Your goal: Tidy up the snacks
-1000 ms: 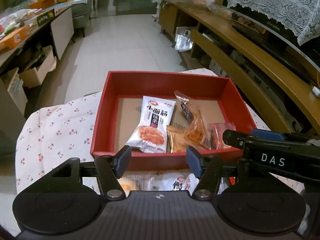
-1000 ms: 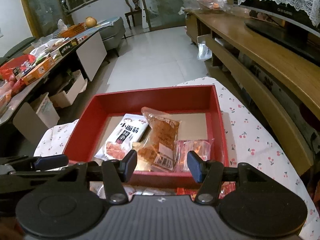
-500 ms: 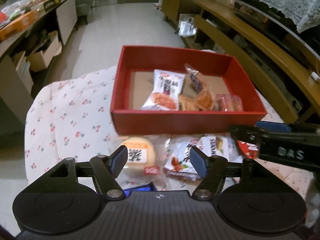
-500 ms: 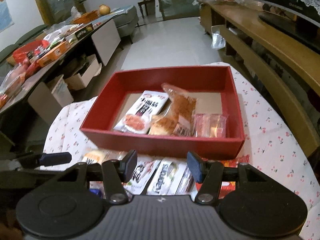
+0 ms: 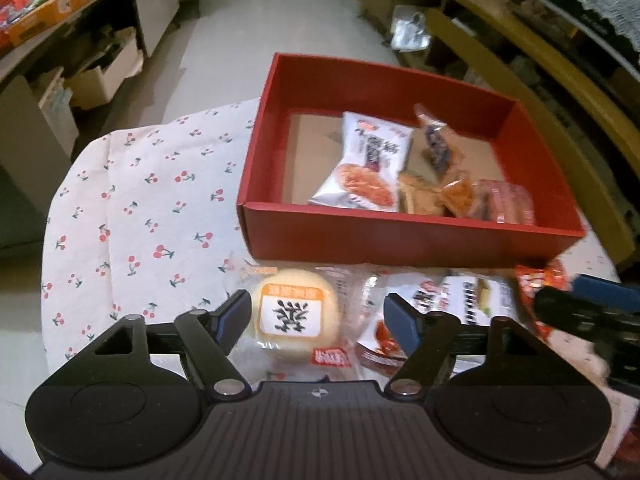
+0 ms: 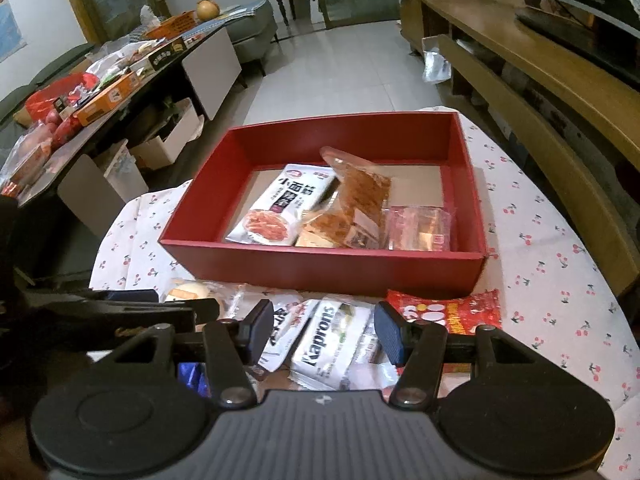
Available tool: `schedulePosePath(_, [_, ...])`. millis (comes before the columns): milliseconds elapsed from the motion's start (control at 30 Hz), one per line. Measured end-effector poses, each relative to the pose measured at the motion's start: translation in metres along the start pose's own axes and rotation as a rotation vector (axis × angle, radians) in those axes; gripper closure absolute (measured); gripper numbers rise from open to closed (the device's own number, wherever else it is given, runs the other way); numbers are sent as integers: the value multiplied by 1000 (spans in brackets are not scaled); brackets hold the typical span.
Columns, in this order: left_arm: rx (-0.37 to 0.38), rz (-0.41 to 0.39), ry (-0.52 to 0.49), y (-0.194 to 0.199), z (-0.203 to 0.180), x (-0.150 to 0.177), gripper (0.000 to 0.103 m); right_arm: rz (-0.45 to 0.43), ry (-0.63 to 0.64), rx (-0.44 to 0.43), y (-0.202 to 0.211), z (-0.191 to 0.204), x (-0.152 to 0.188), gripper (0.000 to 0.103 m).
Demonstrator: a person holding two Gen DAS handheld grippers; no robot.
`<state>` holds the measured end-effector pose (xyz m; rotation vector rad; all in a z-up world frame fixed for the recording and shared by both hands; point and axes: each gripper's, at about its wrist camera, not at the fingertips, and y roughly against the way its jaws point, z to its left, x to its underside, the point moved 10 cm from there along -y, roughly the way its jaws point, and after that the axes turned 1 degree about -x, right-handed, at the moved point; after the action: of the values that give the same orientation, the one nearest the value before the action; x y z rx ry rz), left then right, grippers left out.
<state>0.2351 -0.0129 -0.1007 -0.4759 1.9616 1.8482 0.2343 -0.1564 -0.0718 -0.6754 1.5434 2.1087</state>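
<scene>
The red box [image 6: 320,268] already holds a white noodle pack [image 6: 280,208], an orange strip pack [image 6: 360,204] and a pink pack [image 6: 420,228]. Several snacks remain on the surface [image 6: 560,272] just before it. The left gripper [image 5: 318,318], jaws just widened, brackets the round bun [image 5: 296,312] unclamped; the right gripper [image 6: 320,334] hangs open above the Kaprons pack [image 6: 328,340].

A matt red cardboard box [image 6: 320,268] with a bare brown card floor sits on white cotton-like cloth printed with cherries [image 5: 132,216]. Glossy plastic wrappers catch the light: a white foil-look snack packet [image 6: 280,208], a clear film around a pale round bun [image 5: 294,314], a crinkled red bag [image 6: 448,312]. The floor tiles [image 6: 340,68] shine smooth.
</scene>
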Motion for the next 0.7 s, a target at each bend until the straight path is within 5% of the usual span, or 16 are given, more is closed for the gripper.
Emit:
schedulePosePath(333, [-76,34,-43,-21,3,3,18,33,-83,69,2,-52,9,40])
schedulePosePath(700, [-39,12,-62,-2,0,7,43,72,-131,101,-4,-79,14,40])
